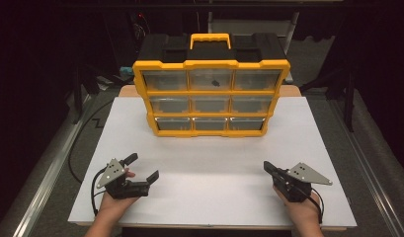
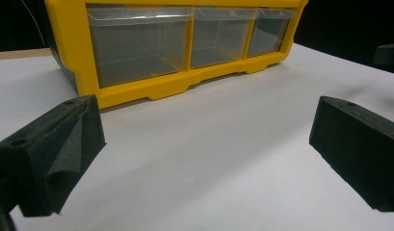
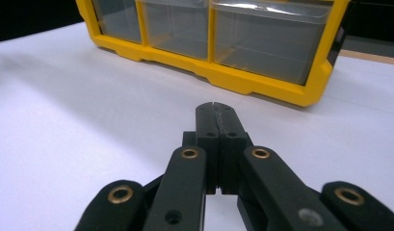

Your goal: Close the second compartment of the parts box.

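Note:
A yellow and black drawer organizer (image 1: 211, 94) with a yellow carry handle stands upright at the back of the white table top (image 1: 209, 163). It has three rows of three clear drawers, all pushed in. One small dark item (image 1: 214, 82) lies in the top middle drawer. My left gripper (image 1: 142, 168) rests at the front left, jaws wide apart and empty; its black pads (image 2: 55, 154) frame the bottom drawer row (image 2: 185, 41). My right gripper (image 1: 267, 168) sits at the front right, jaws pressed together with nothing between them (image 3: 217, 111), pointing toward the organizer's bottom row (image 3: 214, 36).
The white board sits on a wooden table (image 1: 288, 91) with dark floor and metal rails (image 1: 51, 168) on both sides. A black cable (image 1: 78, 143) loops off the left edge. Open white surface lies between the grippers and the organizer.

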